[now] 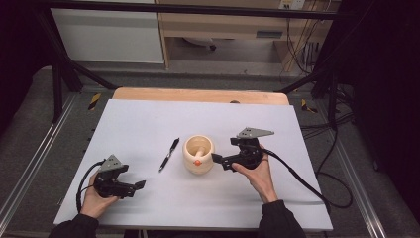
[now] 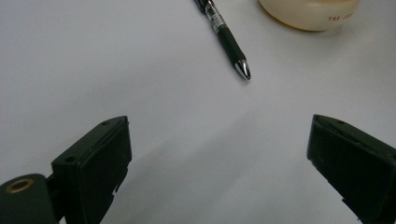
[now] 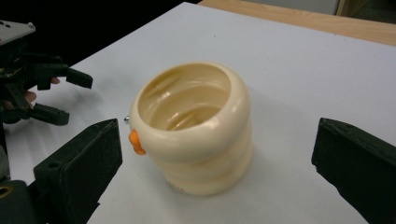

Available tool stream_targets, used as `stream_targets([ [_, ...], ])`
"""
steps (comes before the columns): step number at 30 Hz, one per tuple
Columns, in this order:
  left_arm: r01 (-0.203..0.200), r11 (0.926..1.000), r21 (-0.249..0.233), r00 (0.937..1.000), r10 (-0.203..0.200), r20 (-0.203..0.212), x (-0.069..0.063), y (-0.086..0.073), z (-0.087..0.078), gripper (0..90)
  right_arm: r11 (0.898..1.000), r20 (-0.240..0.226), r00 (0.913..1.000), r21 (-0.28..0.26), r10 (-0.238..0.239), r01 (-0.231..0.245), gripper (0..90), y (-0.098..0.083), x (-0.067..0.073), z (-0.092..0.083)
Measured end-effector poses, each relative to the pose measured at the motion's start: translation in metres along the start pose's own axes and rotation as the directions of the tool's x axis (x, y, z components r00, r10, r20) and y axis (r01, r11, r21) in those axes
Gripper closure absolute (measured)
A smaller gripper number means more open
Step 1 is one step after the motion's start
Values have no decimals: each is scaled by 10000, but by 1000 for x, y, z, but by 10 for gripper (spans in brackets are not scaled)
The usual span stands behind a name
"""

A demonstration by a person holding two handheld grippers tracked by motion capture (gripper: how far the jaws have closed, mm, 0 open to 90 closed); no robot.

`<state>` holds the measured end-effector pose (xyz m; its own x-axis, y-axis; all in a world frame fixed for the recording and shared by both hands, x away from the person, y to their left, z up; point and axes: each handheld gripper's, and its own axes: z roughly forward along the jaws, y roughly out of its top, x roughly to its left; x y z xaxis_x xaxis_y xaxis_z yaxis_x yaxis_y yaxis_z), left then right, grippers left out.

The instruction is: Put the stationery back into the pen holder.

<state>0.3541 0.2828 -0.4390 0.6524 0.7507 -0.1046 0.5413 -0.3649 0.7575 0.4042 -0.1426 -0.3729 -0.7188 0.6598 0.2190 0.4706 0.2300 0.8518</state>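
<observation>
Landmark: the cream cup, standing upright near the middle of the white sheet that covers the table.

Right gripper: just beside the cup on its right, jaws pointing at the cup wall. Jaws stand wide, nothing between the pads; in the right gripper view the cup sits ahead of the open jaws, apart from both. No contact visible.

Left gripper: well to the left of the cup and nearer the person, resting low over the sheet. Jaws wide, holding nothing.

Pen: lying flat just left of the cup, not touching it. In the left gripper view the pen lies ahead of the jaws, silver tip towards the camera, with the base of the cup beyond it.

Cup details: small orange knob on the near side of its rim; something pale seems to lie inside in the high view, cannot tell what.

Judgement: the cup looks set down and let go, so the pen is likely the next thing. The next move calls for the left gripper to go forward, line its jaws across the pen barrel, and close without knocking the cup.
</observation>
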Motion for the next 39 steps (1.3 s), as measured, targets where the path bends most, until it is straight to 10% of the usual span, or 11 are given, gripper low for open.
stream_targets([
  [39,188,9993,336,9998,-189,47,-17,31,7,48,9867,864,9962,1607,94,-232,7,-93,-52,-55],
])
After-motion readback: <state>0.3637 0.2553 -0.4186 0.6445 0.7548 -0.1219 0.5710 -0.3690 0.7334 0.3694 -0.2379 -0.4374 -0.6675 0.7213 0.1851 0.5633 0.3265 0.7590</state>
